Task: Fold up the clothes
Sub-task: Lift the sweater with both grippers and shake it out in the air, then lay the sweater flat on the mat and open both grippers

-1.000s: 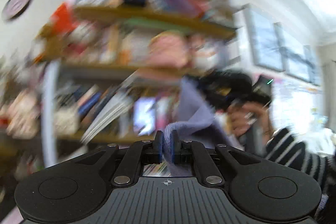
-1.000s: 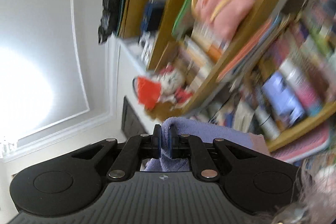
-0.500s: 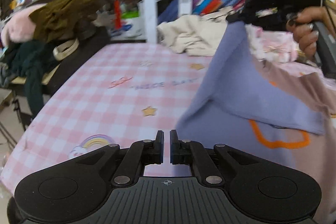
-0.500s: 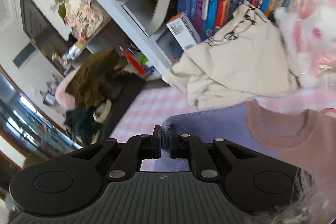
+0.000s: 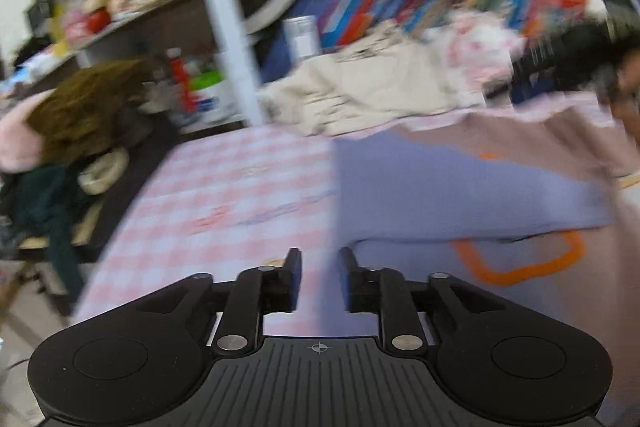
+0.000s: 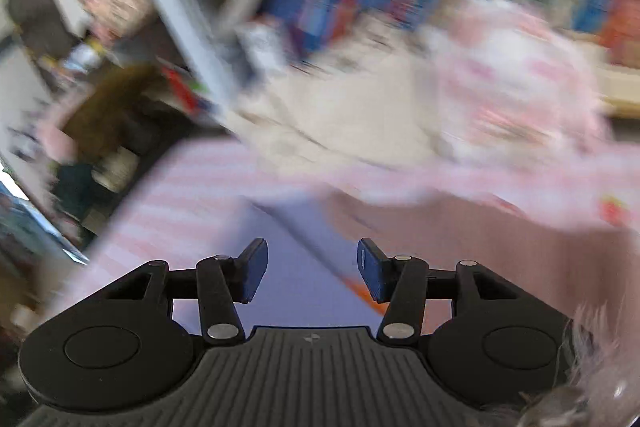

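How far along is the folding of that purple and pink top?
One fold looks done: a purple flap lies across the top on the checked table. Nothing in hand: left gripper and right gripper are open. Further folds remain; the cream garment waits.

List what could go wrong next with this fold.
1. The lilac and dusty-pink sweater with an orange outline lies on the pink checked tablecloth with a sleeve folded across; both the left gripper and right gripper are open, so a hasty regrasp may drag that fold apart.
2. The cream garment heap sits just behind the sweater and might get snagged.
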{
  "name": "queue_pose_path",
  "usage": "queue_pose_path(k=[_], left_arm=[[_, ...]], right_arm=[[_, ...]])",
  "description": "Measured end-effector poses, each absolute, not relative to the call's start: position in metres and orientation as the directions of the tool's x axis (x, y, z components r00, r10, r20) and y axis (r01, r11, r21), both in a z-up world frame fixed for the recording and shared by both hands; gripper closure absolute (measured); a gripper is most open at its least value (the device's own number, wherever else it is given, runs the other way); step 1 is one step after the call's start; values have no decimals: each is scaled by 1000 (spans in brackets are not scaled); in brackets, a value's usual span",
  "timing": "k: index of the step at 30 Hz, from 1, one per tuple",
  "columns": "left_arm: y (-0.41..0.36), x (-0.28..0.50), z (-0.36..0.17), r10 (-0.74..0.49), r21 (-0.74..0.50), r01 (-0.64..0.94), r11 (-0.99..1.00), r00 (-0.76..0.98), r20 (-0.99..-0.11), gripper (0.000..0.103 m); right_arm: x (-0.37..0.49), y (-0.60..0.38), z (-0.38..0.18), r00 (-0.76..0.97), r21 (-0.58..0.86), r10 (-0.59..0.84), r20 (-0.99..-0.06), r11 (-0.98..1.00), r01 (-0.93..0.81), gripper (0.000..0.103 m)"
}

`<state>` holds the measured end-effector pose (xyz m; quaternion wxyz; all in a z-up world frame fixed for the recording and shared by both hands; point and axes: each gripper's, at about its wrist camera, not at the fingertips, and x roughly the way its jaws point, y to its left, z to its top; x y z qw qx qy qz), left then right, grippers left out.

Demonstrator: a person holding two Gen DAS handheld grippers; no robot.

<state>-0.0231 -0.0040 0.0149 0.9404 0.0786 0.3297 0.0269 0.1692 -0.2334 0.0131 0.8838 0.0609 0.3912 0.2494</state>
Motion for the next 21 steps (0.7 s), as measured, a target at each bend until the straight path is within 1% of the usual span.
queue_pose_path(k=[2,4,8,10,11,12,13,14,15,17,21], left_arm=[[-26,-14,12,34,134,64,989,780,-624,81],[-59,-4,2,-24,150,154,977,770,-638,80],[-134,4,-15,-132,248,376,893,744,-655,80],[-167,5,-24,-162,313,463,829,735,-659,80],[-179,5,-28,-167,340,489,803,733,-660,79],[-191,5,-32,-172,366,514,776,730,-661,76],[-204,5,-36,-178,391,538,746,727,-663,69],[-215,5,-40,-183,415,560,717,725,-664,64],[-223,6,-42,-186,429,568,703,728,-660,56],[-235,11,-46,-183,442,575,689,728,-661,54],[-252,21,-57,-150,469,576,670,724,-673,55]], right_arm=[[154,-261,-1,573,251,404,-713,910,-330,55],[135,-289,-14,566,215,340,-751,936,-277,55],[92,-333,-31,545,168,283,-789,953,-253,55],[75,-348,-37,520,178,289,-803,951,-254,58],[68,-355,-40,506,189,298,-810,948,-255,61],[61,-359,-42,492,196,304,-816,946,-259,63],[55,-360,-45,486,192,304,-819,945,-265,66],[48,-362,-47,488,182,298,-820,945,-271,77],[43,-363,-49,490,176,298,-820,944,-279,83],[37,-363,-48,489,175,311,-815,937,-304,92],[34,-361,-47,474,163,333,-815,917,-364,92]])
